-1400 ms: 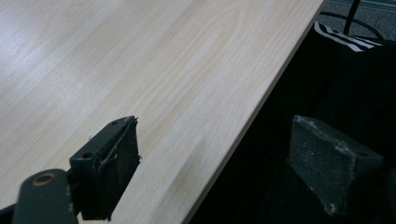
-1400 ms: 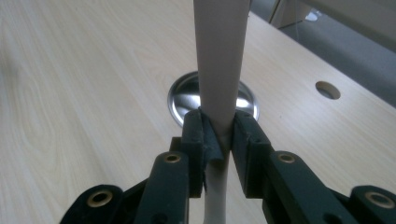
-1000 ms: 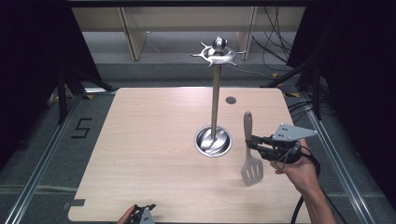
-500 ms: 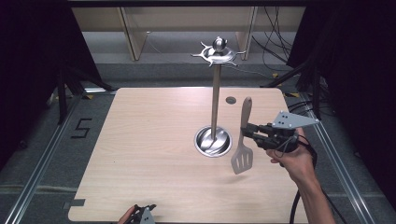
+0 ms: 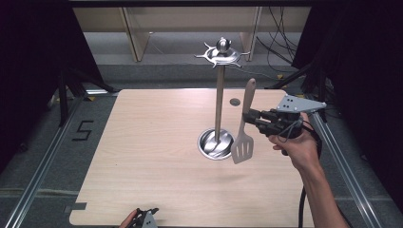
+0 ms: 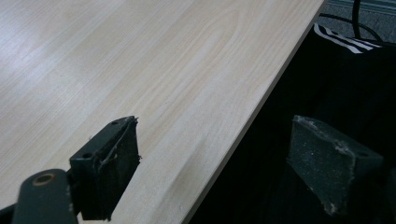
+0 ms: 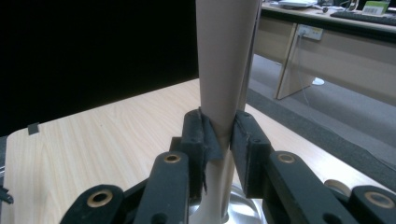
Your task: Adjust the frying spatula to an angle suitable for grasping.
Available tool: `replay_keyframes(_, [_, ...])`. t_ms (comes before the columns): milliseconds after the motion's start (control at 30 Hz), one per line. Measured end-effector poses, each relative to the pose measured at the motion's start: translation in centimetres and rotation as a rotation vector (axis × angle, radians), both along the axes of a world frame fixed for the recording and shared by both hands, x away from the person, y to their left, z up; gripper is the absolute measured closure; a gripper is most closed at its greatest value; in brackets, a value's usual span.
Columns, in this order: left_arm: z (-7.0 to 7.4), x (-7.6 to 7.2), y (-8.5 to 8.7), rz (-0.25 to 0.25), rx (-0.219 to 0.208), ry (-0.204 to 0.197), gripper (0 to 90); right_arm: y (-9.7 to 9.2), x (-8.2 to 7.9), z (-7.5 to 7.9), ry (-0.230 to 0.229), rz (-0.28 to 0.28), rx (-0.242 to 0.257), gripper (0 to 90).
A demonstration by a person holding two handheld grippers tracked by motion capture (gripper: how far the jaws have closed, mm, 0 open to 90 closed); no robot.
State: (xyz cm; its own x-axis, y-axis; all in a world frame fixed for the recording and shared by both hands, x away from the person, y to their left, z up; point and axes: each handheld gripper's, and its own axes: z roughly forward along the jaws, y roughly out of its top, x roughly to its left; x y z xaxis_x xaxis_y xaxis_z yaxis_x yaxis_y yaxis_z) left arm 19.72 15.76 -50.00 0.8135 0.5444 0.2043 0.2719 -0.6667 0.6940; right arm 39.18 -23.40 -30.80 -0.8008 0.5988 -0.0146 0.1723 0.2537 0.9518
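A slotted metal spatula (image 5: 242,148) with a beige handle (image 7: 224,60) hangs nearly upright above the table, blade down. My right gripper (image 5: 251,118) is shut on its handle, and in the right gripper view the two pads (image 7: 198,135) clamp it from both sides. Just left of the spatula stands a metal utensil stand (image 5: 219,99), with a round base (image 5: 214,142) and a hooked crown (image 5: 222,53) on top. My left gripper (image 5: 142,217) rests at the table's near edge. In the left gripper view it (image 6: 224,158) is open, with nothing between the jaws.
The light wooden table (image 5: 152,142) has a small round hole (image 5: 234,101) near its far right corner. Metal rails (image 5: 43,161) run along both sides on the floor, and cables (image 5: 280,52) lie behind the table. A wooden shelf unit (image 5: 138,33) stands at the back.
My right gripper has lifted the spatula off the table and turned it upright, moving it up and slightly left toward the stand. The left gripper has stayed put.
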Motion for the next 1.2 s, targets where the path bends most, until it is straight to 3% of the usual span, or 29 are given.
replay_keyframes(367, [0.0, -0.1, 0.0, 0.008, -0.003, -0.011, 15.6, 1.2, 1.5, 1.6, -0.021, 0.012, -0.005, 76.4])
replay_keyframes(400, [0.0, -0.1, 0.0, 0.008, -0.004, -0.01, 15.6, 1.2, 1.6, 1.7, -0.002, 0.012, -0.001, 76.5])
replay_keyframes(467, [0.0, 0.0, 0.0, 0.007, 0.0, -0.012, 15.6, 1.3, 2.0, 1.9, -0.019, 0.014, -0.003, 76.5])
replay_keyframes(500, [0.0, 0.0, 0.0, 0.012, 0.005, -0.013, 15.6, 1.3, 2.0, 2.0, 0.005, 0.021, -0.003, 76.5])
replay_keyframes(533, [-0.1, 0.0, 0.0, 0.008, 0.001, -0.008, 15.7, 1.3, 2.2, 2.1, -0.009, 0.01, -0.008, 76.4])
replay_keyframes(567, [-0.1, -0.1, -0.1, 0.013, -0.017, -0.006, 15.7, 1.4, 2.3, 2.2, 0.015, 0.014, -0.001, 76.5])
replay_keyframes(600, [-0.1, 0.0, 0.0, 0.006, 0.002, -0.009, 15.7, 1.4, 2.3, 2.2, 0.015, 0.014, -0.001, 76.5])
replay_keyframes(833, [-0.1, 0.0, -0.1, 0.003, -0.002, -0.003, 15.7, 1.8, 3.0, 2.0, 0.036, 0.023, -0.009, 76.4])
replay_keyframes(867, [-0.2, -0.1, -0.2, 0.01, -0.021, 0.0, 15.6, 1.9, 3.2, 2.0, 0.054, 0.038, -0.001, 76.4])
replay_keyframes(1000, [0.0, -0.1, -0.1, 0.008, 0.004, -0.015, 15.7, 2.1, 3.6, 2.0, 0.039, 0.041, -0.022, 76.4])
replay_keyframes(1067, [-0.1, -0.1, -0.1, 0.007, 0.005, -0.016, 15.6, 2.3, 3.7, 1.9, 0.069, 0.045, -0.009, 76.3])
replay_keyframes(1200, [-0.1, -0.1, -0.1, 0.008, 0.0, -0.009, 15.7, 2.4, 3.7, 1.8, 0.073, 0.055, 0.005, 76.3])
